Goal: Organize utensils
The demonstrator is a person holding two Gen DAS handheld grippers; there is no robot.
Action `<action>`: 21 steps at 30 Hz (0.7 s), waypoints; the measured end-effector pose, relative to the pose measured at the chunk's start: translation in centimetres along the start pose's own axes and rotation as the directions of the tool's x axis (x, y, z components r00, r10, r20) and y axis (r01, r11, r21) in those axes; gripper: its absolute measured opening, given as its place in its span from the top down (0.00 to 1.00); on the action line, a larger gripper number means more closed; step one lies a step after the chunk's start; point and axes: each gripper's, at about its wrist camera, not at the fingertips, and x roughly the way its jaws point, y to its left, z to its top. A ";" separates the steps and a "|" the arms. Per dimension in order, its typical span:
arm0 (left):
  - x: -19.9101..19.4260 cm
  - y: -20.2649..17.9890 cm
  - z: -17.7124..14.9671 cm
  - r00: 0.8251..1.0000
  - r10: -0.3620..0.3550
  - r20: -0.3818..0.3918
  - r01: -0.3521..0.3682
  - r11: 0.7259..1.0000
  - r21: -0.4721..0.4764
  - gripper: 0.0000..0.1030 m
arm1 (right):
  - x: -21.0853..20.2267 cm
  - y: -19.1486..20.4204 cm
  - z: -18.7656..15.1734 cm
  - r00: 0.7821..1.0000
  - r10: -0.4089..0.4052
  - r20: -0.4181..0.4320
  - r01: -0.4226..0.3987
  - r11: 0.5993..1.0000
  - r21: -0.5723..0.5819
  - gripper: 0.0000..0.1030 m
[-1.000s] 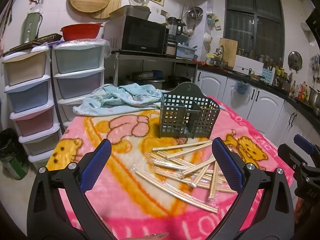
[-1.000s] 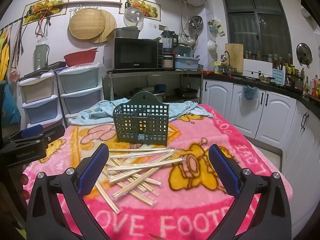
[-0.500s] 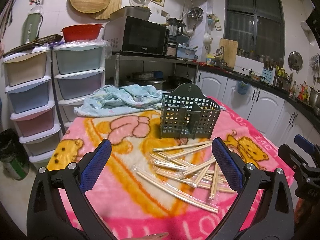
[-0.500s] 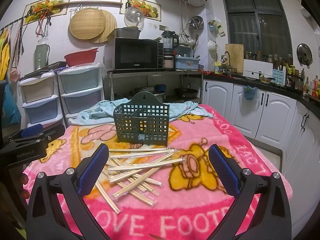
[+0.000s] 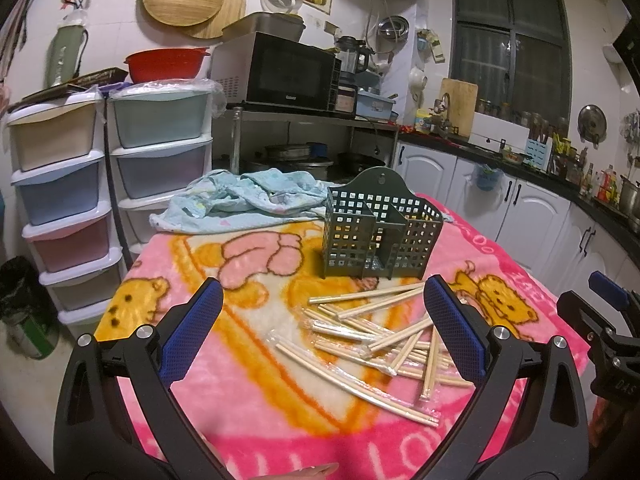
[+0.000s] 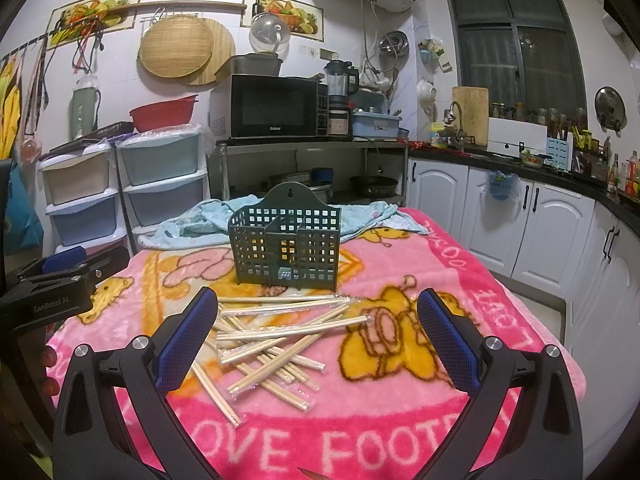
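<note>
Chopsticks (image 6: pixel 280 336) plastic-wrapped, gridded plastic caddy (image 6: pixel 286 246), fleece blanket (image 6: pixel 400 432)

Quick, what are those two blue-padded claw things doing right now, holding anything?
Left gripper: open, holding nothing, above the loose wrapped wooden chopsticks.
Right gripper: open, holding nothing, above the same pile.

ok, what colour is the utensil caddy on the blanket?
Dark green, with a square-grid lattice; the utensil caddy shows best in the right wrist view.
</note>
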 end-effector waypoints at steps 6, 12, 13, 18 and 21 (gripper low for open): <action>0.1 0.3 0.0 1.000 0.003 -0.008 -0.003 1.000 -0.016 0.10 | 0.7 0.4 0.0 1.000 0.020 -0.021 -0.020 1.000 -0.009 0.06; 0.4 2.2 0.1 1.000 -0.018 -0.019 0.016 0.997 -0.079 0.10 | 1.5 0.9 0.1 0.997 0.053 -0.061 -0.055 0.998 -0.033 0.06; 0.5 2.5 0.1 1.000 -0.020 -0.020 0.018 0.996 -0.087 0.10 | 1.7 0.9 0.1 0.996 0.059 -0.068 -0.061 0.997 -0.036 0.06; 1.1 4.1 0.4 0.999 0.000 -0.034 -0.004 0.992 -0.128 0.10 | 2.6 1.1 0.5 0.992 0.079 -0.098 -0.084 0.995 -0.053 0.06; 1.3 5.3 0.7 0.999 0.019 -0.043 -0.025 0.988 -0.150 0.10 | 3.2 1.2 0.9 0.991 0.089 -0.101 -0.095 0.993 -0.063 0.06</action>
